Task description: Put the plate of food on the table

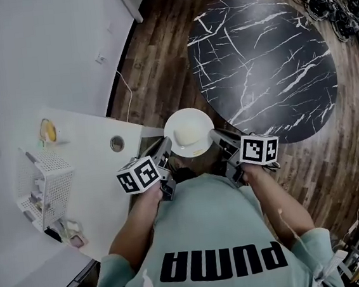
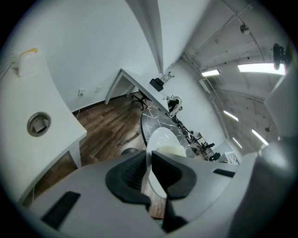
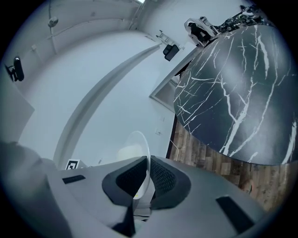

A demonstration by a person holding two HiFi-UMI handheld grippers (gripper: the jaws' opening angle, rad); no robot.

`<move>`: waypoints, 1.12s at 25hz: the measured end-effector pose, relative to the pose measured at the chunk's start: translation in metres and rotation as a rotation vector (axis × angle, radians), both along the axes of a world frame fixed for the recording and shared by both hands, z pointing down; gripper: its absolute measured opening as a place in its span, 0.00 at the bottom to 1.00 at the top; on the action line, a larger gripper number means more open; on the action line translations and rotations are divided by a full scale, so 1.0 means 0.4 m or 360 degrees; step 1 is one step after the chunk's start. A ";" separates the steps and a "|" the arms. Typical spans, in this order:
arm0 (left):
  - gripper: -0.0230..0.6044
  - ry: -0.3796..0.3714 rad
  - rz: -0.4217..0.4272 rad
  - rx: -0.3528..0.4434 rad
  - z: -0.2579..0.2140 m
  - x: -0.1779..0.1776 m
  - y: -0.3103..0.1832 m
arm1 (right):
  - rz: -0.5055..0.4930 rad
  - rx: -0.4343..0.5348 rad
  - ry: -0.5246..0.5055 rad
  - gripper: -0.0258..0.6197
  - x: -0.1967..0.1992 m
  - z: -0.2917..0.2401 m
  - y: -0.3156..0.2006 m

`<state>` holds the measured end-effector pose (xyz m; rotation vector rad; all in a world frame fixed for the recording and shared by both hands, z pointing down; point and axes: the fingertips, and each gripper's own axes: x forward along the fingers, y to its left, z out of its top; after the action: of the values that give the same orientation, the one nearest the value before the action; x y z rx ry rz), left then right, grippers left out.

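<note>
Marble table, white desk and plank floor

The round black marble table (image 1: pixel 267 67), veined in white, stands on a dark wooden plank floor (image 1: pixel 159 72). Left of the table and well apart from it is a white desk (image 1: pixel 97 180). It carries a white wire basket (image 1: pixel 46 182) and a small yellow object (image 1: pixel 48 130) on the side farthest from the table, with a round cable grommet (image 1: pixel 117 143) set in nearer the table. Right of the table, black cables and gear (image 1: pixel 340 2) lie on the floor.
</note>
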<state>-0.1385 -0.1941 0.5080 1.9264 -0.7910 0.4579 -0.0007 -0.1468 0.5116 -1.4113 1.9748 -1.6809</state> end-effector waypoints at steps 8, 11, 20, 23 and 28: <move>0.10 -0.0022 0.0091 0.0017 -0.011 0.122 0.031 | 0.0116 0.0016 -0.0055 0.09 0.113 0.009 0.050; 0.10 -0.0037 0.0114 0.0023 -0.011 0.169 0.043 | 0.0149 0.0025 -0.0067 0.09 0.161 0.011 0.066; 0.10 -0.0040 0.0181 0.0051 -0.012 0.328 0.084 | 0.0227 0.0045 -0.0079 0.09 0.308 0.015 0.126; 0.10 -0.0034 0.0193 0.0056 -0.013 0.377 0.101 | 0.0247 0.0060 -0.0071 0.09 0.361 0.013 0.142; 0.10 -0.0030 0.0205 0.0066 -0.018 0.442 0.118 | 0.0284 0.0083 -0.0082 0.09 0.422 0.008 0.164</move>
<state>0.0383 -0.1471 0.5007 2.0220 -0.6957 0.5426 0.1681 -0.0811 0.5147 -1.4626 1.7941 -1.5612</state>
